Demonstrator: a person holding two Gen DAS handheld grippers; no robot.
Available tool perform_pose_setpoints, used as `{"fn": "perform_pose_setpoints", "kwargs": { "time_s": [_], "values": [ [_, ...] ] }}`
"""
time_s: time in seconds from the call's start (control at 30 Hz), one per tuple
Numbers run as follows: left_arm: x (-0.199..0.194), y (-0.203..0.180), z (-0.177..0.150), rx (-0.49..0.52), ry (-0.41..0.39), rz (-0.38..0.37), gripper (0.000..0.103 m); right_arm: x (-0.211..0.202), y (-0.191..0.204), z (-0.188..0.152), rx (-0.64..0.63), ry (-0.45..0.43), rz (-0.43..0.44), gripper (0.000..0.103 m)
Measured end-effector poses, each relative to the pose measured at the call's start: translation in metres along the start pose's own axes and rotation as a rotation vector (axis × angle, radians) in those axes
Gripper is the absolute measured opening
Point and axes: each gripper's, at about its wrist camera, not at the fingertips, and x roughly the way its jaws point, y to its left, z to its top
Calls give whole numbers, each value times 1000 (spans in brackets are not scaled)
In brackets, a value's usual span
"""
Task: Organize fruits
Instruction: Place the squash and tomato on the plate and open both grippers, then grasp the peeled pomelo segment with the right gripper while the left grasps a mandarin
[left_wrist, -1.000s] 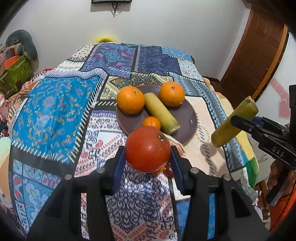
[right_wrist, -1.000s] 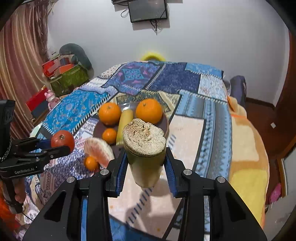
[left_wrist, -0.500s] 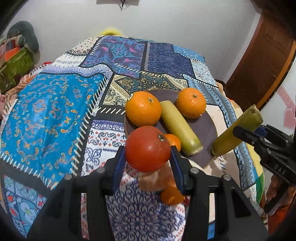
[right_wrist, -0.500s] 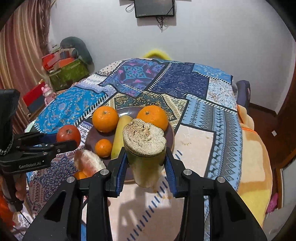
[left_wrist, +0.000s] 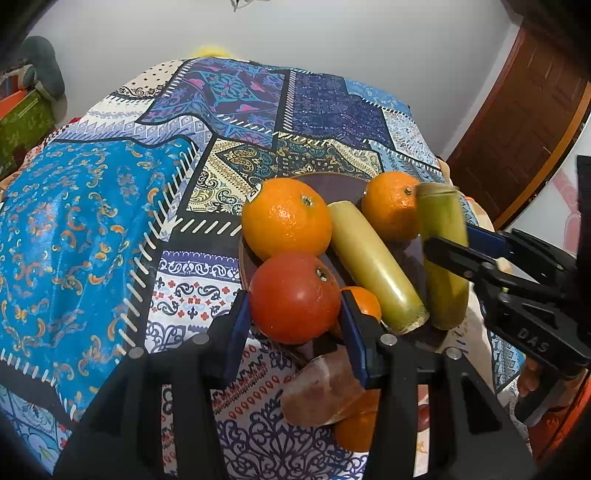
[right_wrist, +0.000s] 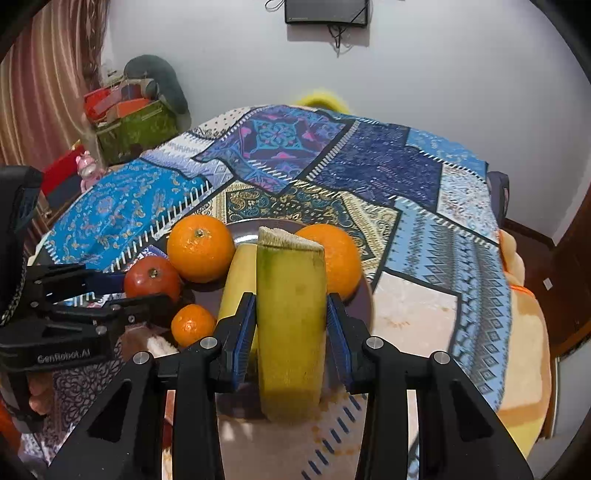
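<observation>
My left gripper is shut on a red tomato and holds it over the near left rim of the dark plate. My right gripper is shut on a green-yellow cane piece, tilted over the plate's near right side; it also shows in the left wrist view. On the plate lie two big oranges, a second cane piece and a small mandarin.
A peeled pomelo segment and another small mandarin lie on the patchwork bedspread just before the plate. A wooden door stands at the right. Boxes and bags are piled at the far left.
Both grippers moved forward to the plate. The tomato now hangs over the plate's near rim, and the cane piece has tipped down beside the one lying on the plate.
</observation>
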Motion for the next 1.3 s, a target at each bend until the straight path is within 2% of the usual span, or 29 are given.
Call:
{"fn": "perform_pose_setpoints", "kwargs": {
  "time_s": [0.17, 0.4, 0.57, 0.73, 0.93, 1.1, 1.3],
  "values": [
    [2, 2, 1, -3, 3, -18, 48, 13, -4, 3, 27, 16, 38, 35],
    [5, 5, 3, -24, 9, -22, 52, 14, -2, 6, 16, 18, 46, 35],
    [1, 6, 2, -47, 8, -11, 64, 14, -3, 6, 22, 28, 53, 35],
    [-16, 12, -1, -64, -23, -4, 66, 3, 1, 1, -1, 30, 40, 36],
    [-38, 10, -12, -27, -38, 43, 66, -20, 3, -8, -2, 20, 43, 37],
    [-50, 11, -26, 6, -35, 90, 66, -36, 12, -21, -4, 16, 62, 44],
    [-52, 21, -44, -2, 1, 117, 66, -35, 29, -37, -6, 46, 112, 48]
  ]
}}
